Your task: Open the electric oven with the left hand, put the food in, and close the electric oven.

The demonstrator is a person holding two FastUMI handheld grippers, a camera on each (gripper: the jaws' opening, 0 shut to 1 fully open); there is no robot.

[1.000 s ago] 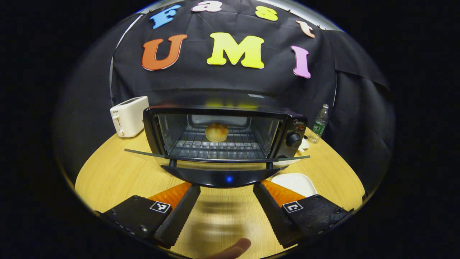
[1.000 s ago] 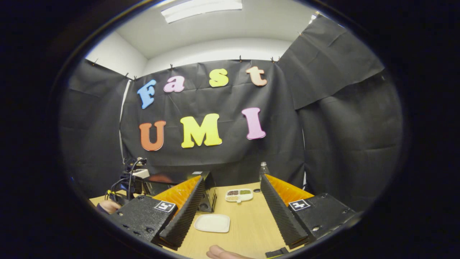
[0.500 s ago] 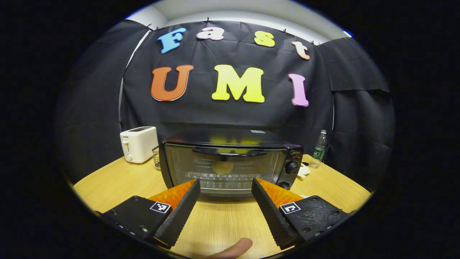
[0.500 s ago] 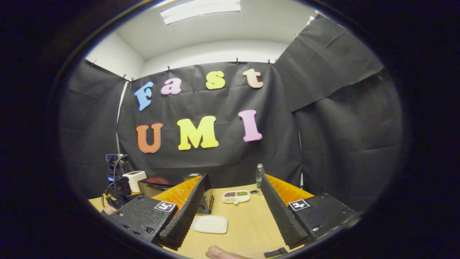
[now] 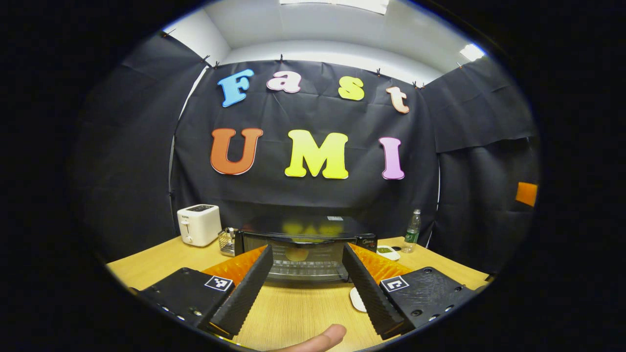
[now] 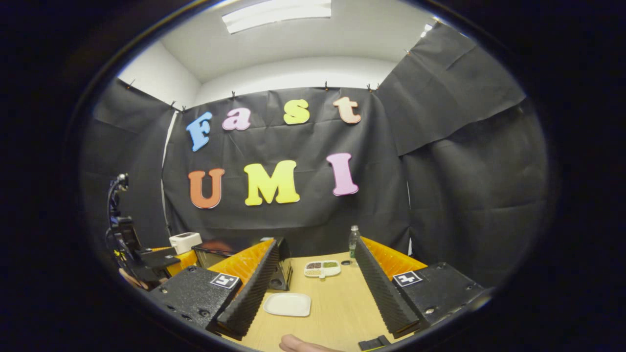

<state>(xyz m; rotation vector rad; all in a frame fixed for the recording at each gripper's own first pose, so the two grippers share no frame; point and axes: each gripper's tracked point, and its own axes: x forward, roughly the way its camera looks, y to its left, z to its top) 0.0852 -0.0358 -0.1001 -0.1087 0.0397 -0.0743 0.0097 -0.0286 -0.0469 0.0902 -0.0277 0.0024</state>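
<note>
At the bottom edge of the left gripper view a fingertip (image 5: 323, 338) rests on the wooden table (image 5: 298, 313); above it the left gripper (image 5: 305, 256) stands spread wide, holding nothing; a white plate (image 5: 356, 299) peeks out low beside its right-hand finger; between the fingers, at lower centre, the electric oven (image 5: 305, 242) faces the camera with its glass door shut, its long axis across the frame, a round bun (image 5: 297, 253) dimly seen on the rack inside; a white toaster (image 5: 198, 224) stands at centre left, a water bottle (image 5: 413, 230) at centre right. In the right gripper view the right gripper (image 6: 315, 271) is likewise wide apart and empty, the plate (image 6: 287, 304) between its fingers, a divided dish (image 6: 322, 267) of dark, pale and green fillings beyond.
</note>
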